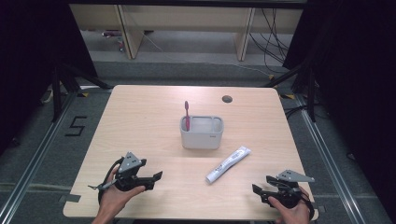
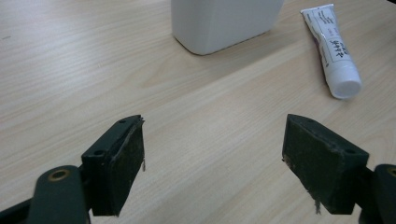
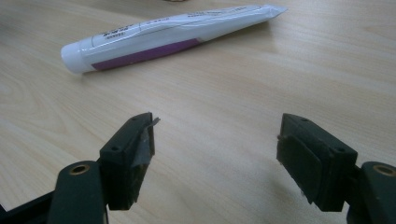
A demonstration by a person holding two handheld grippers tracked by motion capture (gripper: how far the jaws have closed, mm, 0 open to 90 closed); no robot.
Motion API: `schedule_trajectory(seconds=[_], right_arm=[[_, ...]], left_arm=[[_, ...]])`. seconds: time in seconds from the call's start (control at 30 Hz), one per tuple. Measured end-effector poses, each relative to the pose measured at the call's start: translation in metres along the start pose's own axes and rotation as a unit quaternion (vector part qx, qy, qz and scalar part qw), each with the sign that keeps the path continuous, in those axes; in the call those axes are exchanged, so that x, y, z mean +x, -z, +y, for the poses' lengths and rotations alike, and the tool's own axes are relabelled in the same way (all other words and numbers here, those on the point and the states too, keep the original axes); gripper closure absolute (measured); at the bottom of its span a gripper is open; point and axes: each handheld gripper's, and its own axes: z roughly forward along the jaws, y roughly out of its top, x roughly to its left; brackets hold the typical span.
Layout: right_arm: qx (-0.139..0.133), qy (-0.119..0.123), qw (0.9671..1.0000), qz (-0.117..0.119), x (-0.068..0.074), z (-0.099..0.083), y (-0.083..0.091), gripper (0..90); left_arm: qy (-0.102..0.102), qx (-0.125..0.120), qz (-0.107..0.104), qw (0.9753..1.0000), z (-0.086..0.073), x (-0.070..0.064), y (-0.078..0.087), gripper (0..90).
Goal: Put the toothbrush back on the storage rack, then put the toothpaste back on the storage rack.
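From up high, a person sits at the wooden table (image 1: 140, 107) with a gripper in each hand. The left gripper (image 1: 156, 178) and the right gripper (image 1: 259, 185) both rest near the front edge, each with its fingers spread apart and nothing between them. The toothpaste tube (image 1: 228, 164) lies flat on the wood, ahead of the right gripper's fingers and a bit toward the middle — near, but not touching. Farther ahead stands a small white holder (image 1: 201, 138) with a pink toothbrush (image 1: 187, 115) sticking up in its left part.

In the left gripper view, the fingers (image 2: 122, 161) stand wide apart over bare wood. The tube (image 2: 332, 46) lies ahead and off to their right, its white cap end pointing back toward the gripper. The holder (image 2: 219, 23) sits straight ahead, well past the fingertips.

In the right gripper view, the fingers (image 3: 133, 154) are also wide apart and hold nothing. The tube (image 3: 163, 35) lies sideways ahead of them, cap to the left, flat crimped tail to the right. It is white with a purple stripe and small dark writing — too small to read.

The tube looks light, soft and smooth, so I think it will squash and may slip. The best place to pinch looks like the fat part near the cap, gently.
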Motion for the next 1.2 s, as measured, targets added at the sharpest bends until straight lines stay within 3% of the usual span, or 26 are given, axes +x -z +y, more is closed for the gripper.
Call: schedule_trajectory(seconds=[0.13,0.17,0.2,0.23,0.27,0.33,0.37,0.43,0.47,0.5,0.53,0.57,0.6,0.67,0.7,0.73,0.8,0.9,1.03,1.2], right_arm=[[-0.002,0.005,1.0,-0.005,0.0,0.0,0.0,28.1],[0.002,0.003,1.0,-0.007,0.0,0.0,0.0,28.1],[0.007,0.003,0.9999,-0.007,0.0,0.0,0.001,28.1],[0.007,0.003,0.9999,-0.008,0.0,0.0,0.001,28.1],[0.005,0.003,1.0,-0.007,0.0,0.0,0.001,28.1],[0.005,-0.006,0.9999,-0.007,0.002,0.0,0.001,28.1],[0.005,0.011,0.9998,-0.016,0.0,0.0,0.002,28.1],[0.005,0.008,0.9999,-0.012,0.0,0.0,0.002,28.1],[0.006,-0.007,0.9999,-0.01,0.002,-0.001,0.003,28.1],[0.006,0.002,0.9999,-0.01,0.0,-0.001,0.003,28.1],[0.006,0.002,0.9999,-0.011,0.0,-0.001,0.003,28.1],[0.01,-0.01,0.9998,-0.012,0.002,-0.001,0.004,28.1],[0.006,0.006,0.9999,-0.015,0.0,-0.001,0.004,28.1],[0.009,-0.01,0.9999,-0.01,0.002,-0.001,0.003,28.1],[0.001,0.005,0.9999,-0.01,0.0,-0.001,0.002,28.1],[0.0,0.005,0.9999,-0.01,0.0,-0.002,0.002,28.1],[0.006,-0.004,0.9999,-0.013,0.002,-0.002,0.003,28.1],[0.006,0.003,0.9999,-0.015,0.001,-0.002,0.004,28.1],[0.002,0.008,0.9998,-0.019,0.001,-0.002,0.004,28.1],[0.002,0.003,0.9999,-0.011,0.001,-0.002,0.004,28.2]], left_arm=[[-0.004,0.002,0.0,1.0,-0.003,-0.001,0.0,19.6],[-0.013,0.009,-0.001,0.9999,-0.004,0.0,0.002,19.5],[-0.005,0.002,-0.001,1.0,-0.005,-0.002,0.001,19.1],[-0.014,0.009,-0.002,0.9999,-0.006,-0.002,0.002,18.0],[-0.003,0.007,-0.001,1.0,-0.007,-0.004,0.001,16.8],[-0.012,0.016,0.0,0.9998,-0.01,-0.004,0.003,16.4],[-0.016,0.017,-0.002,0.9997,-0.011,-0.004,0.003,16.3],[-0.015,0.015,-0.002,0.9998,-0.013,-0.006,0.003,16.4],[-0.027,0.025,0.0,0.9993,-0.014,-0.006,0.005,16.3],[-0.023,0.018,-0.001,0.9996,-0.015,-0.007,0.004,16.4],[-0.033,0.029,-0.003,0.999,-0.016,-0.007,0.005,16.4],[-0.027,0.021,-0.004,0.9994,-0.018,-0.009,0.004,16.4],[-0.037,0.029,-0.005,0.9989,-0.019,-0.009,0.005,16.4],[-0.04,0.03,-0.005,0.9988,-0.021,-0.011,0.005,16.4],[-0.049,0.04,-0.008,0.998,-0.022,-0.011,0.007,16.4],[-0.042,0.032,-0.007,0.9986,-0.023,-0.013,0.006,16.4],[-0.054,0.043,-0.003,0.9976,-0.024,-0.013,0.009,16.5],[-0.05,0.036,-0.009,0.998,-0.028,-0.015,0.009,16.6],[-0.056,0.053,-0.015,0.9969,-0.033,-0.02,0.011,16.7],[-0.056,0.053,-0.012,0.9969,-0.036,-0.022,0.012,16.7]])
